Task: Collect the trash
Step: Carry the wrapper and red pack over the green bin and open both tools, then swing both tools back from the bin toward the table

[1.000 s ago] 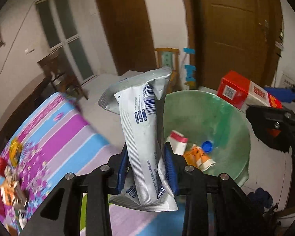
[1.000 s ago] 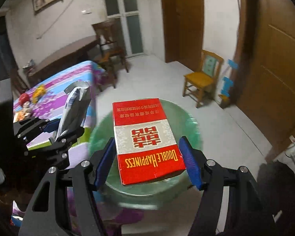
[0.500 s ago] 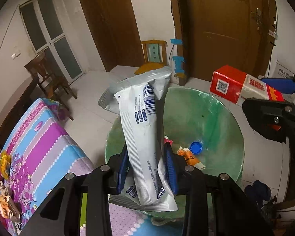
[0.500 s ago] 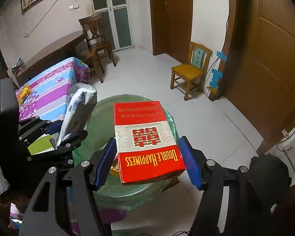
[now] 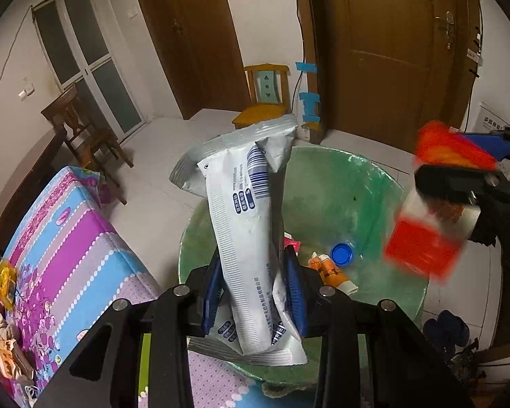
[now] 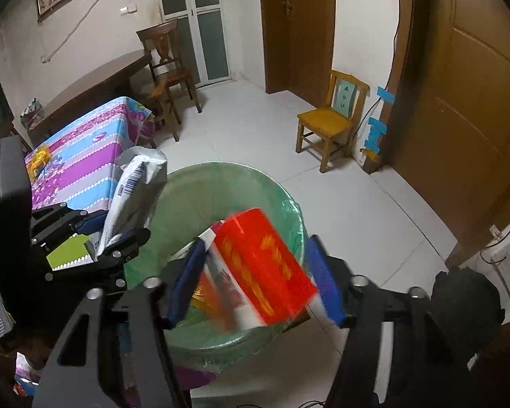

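Pinching a crinkled plastic pouch (image 5: 244, 224) (oblong, barcoded), left tongs (image 5: 253, 292) above film-lined bin (image 5: 374, 187).

Crinkled matt plastic pouch (image 5: 248, 224), glossy red cardboard box (image 6: 265, 265), translucent green plastic bin liner (image 5: 367, 200), varnished wooden chair (image 6: 329, 119)

— How is the light? 
— Dim, warm indoor light from above; the white walls (image 6: 363, 17) and the pale floor (image 6: 261, 142) are the brightest parts, and the fingers at the bottom stay near black.

— And sharpness? 
— The red box (image 6: 265, 265) is smeared by motion blur in both views, while the white packet (image 5: 244, 238) is crisp. Fisheye bending curves the doors (image 5: 391, 51), and all corners fall to black.
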{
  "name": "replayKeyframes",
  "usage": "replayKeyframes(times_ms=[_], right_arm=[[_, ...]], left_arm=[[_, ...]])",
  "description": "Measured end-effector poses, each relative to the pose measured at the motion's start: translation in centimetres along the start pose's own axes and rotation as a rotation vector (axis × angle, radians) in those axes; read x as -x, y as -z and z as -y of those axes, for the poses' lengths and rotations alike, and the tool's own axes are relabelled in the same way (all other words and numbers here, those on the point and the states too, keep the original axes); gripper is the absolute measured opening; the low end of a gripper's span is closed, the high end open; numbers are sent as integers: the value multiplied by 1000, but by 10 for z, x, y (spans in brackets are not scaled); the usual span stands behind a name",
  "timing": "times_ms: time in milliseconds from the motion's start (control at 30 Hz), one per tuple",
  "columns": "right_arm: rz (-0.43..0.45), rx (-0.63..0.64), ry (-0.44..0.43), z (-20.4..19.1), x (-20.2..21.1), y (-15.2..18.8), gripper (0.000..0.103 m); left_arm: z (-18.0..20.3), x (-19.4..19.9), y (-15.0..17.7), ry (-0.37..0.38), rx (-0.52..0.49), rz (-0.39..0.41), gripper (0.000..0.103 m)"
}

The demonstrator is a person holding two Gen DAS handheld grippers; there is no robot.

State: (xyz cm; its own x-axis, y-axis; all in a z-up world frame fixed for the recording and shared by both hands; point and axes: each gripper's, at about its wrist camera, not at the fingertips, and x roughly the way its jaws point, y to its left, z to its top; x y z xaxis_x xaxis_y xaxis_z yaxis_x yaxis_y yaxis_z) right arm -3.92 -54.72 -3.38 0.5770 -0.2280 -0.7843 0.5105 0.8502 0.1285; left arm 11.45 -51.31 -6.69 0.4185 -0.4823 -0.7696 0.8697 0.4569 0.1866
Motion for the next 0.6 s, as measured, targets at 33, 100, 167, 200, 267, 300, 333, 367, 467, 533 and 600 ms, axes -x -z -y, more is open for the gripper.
replayKeyframes(times_ms=[33,100,167,200,267,300,333,367,467,533,600], right_arm=[[-2,-3,-8,0,-1,-1,27],[-5,3,0,0,-5,-2,27],[1,-1,-14,1,-5,-3,27],[7,-7,-11,2,-3,-3,27],[21,-18,-5,5,1,-2,27],[22,-21,-2,6,2,-1,27],[23,-22,1,7,3,-1,27],[25,-25,4,7,4,0,27],[23,-24,13,6,4,2,27],[22,-21,16,5,4,2,27],[27,-21,14,4,5,2,27]], left_arm=[[-1,-1,0,-2,-1,0,36],[-4,-4,0,-3,7,-5,36],[-5,-7,0,7,9,-6,40],[-3,-7,-1,23,4,-11,42],[-1,-9,-2,59,-11,-19,58],[0,-9,-2,69,-18,-19,61],[1,-9,-1,71,-24,-13,63],[3,-9,0,69,-31,-9,63],[3,-8,3,77,-37,-8,63],[4,-6,5,70,-38,-6,63],[1,-4,7,62,-34,-3,63]])
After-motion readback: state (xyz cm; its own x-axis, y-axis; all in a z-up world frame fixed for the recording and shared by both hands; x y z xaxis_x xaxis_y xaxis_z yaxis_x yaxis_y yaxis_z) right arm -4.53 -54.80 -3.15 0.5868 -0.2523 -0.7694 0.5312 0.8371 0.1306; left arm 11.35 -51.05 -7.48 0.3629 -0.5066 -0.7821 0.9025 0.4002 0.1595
